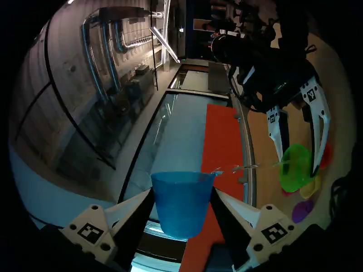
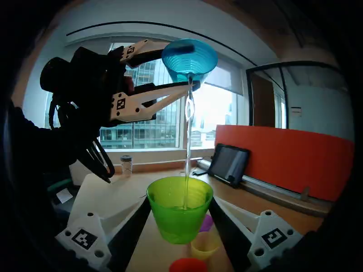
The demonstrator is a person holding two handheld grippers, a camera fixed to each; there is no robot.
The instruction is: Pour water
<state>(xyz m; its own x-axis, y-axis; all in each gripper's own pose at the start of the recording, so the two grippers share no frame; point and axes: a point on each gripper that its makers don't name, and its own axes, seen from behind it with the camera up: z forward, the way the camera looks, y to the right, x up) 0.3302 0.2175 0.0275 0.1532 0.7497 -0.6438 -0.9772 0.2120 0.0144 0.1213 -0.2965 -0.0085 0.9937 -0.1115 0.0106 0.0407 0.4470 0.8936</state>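
Blue translucent plastic cup (image 1: 183, 213): clamped at its sides by the jaws of the left gripper (image 1: 183, 195), raised high and tipped over the bench.

Thin stream of water (image 2: 187, 136): released from the blue cup's rim and received inside the green translucent plastic cup (image 2: 179, 222).

Green cup: grasped between the jaws of the right gripper (image 2: 180, 201), held upright under the stream, above the pale wooden bench (image 2: 254, 199). Only a shallow fill is judged to be collected.

Small yellow cup (image 2: 205, 245), purple cup (image 2: 206, 223) and red cup (image 2: 188, 265): grouped on the bench below the green cup.

Dark tablet (image 2: 229, 164): propped before an orange partition (image 2: 290, 158), apart from the pour.

Hazards: the stream is narrow and its fall long. Should either cup be shifted sideways, water would be lost onto the bench or into the spare cups. Should the blue cup be tipped more steeply, a surge could be thrown past the green rim. Overfilling is possible if the level is not watched.

Markings: black-and-white square coded tags are carried on the gripper fingers. No brand or legible writing is made out on any cup.
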